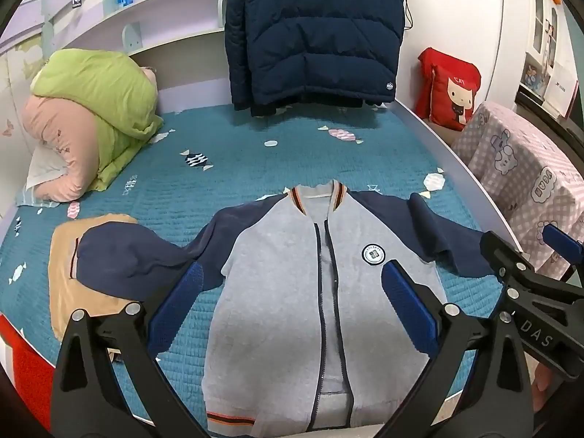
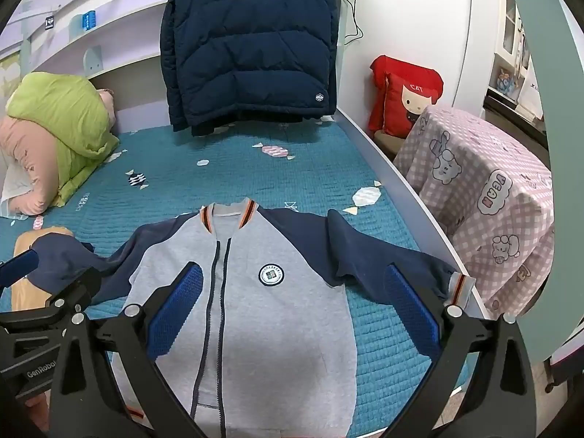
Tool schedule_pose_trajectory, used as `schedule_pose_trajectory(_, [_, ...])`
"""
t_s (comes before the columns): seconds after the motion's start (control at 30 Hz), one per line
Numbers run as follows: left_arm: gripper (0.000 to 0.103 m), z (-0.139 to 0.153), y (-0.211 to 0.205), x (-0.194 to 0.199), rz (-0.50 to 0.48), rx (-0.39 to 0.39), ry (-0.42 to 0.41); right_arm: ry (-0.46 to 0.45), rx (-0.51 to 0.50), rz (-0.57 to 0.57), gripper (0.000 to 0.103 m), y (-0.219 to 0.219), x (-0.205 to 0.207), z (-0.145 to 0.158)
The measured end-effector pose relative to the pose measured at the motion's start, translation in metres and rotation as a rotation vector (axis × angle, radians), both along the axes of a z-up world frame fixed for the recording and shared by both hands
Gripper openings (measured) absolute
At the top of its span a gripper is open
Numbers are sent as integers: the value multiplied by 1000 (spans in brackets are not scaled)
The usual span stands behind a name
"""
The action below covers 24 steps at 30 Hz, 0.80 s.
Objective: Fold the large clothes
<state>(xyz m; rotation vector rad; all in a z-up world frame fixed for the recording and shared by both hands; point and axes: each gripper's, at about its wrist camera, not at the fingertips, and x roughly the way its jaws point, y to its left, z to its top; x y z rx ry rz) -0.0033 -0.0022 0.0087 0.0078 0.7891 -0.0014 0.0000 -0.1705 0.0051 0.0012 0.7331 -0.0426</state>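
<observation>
1. Grey fleece with navy raglan sleeves: a zip-front baseball jacket (image 1: 284, 292) lies face up and spread flat on the teal quilted bedspread (image 1: 237, 160), collar away from the cameras, hem nearest them.
2. Its zip runs down the middle, and a round white badge (image 1: 373, 254) sits on the chest.
3. One navy sleeve (image 1: 120, 255) rests over a folded tan garment (image 1: 62, 284) beside the jacket; the other sleeve (image 2: 383, 252) stretches to the bed's edge, its striped cuff (image 2: 461, 286) at the white rim.
4. The left gripper (image 1: 292, 292) hovers above the jacket's body, blue pads spread wide, nothing between them.
5. The right gripper (image 2: 292, 292) hangs likewise over the jacket, jaws fully apart and empty.
6. A navy puffer jacket (image 1: 314, 33) hangs at the far end of the bed.
7. A green and pink rolled duvet (image 1: 91, 109) lies in the far corner.
8. A red cat cushion (image 1: 450, 89) and a pink checked cloth (image 2: 485, 200) stand beside the bed.
</observation>
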Motion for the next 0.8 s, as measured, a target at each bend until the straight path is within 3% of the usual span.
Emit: schedule_pose_trajectory(0.8, [98,-3,3,0,30,0,-6,4,43,23,96,-2,-2,0])
